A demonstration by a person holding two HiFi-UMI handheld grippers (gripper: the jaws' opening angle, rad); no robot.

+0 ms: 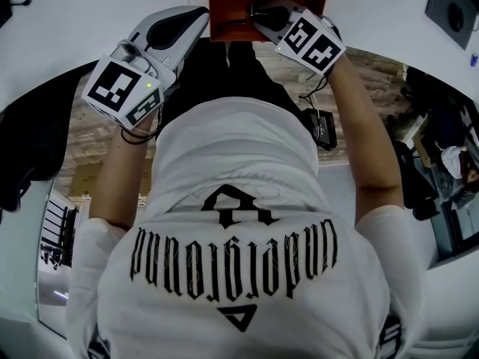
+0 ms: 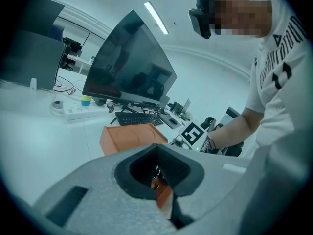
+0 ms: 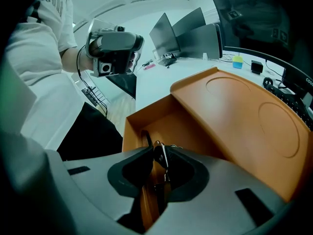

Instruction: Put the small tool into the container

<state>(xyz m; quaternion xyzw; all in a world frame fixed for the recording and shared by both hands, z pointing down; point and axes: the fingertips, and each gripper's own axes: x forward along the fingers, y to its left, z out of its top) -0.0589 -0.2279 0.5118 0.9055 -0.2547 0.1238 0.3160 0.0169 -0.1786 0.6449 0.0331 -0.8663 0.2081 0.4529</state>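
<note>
The orange container stands on the white desk straight ahead of the person; its flat lid covers the far part, and the near compartment is uncovered. My right gripper hangs over that compartment, shut on the small tool, a dark piece with a metal edge pinched between the jaw tips. From above, the right gripper reaches over the container's near edge. My left gripper is beside the container's left side, tips together with nothing seen held. It is also in the left gripper view, with the container beyond it.
On the desk behind the container stand a dark monitor, a keyboard and a white power strip. The person's torso fills the near side. A black chair is at the left, cluttered shelving at the right.
</note>
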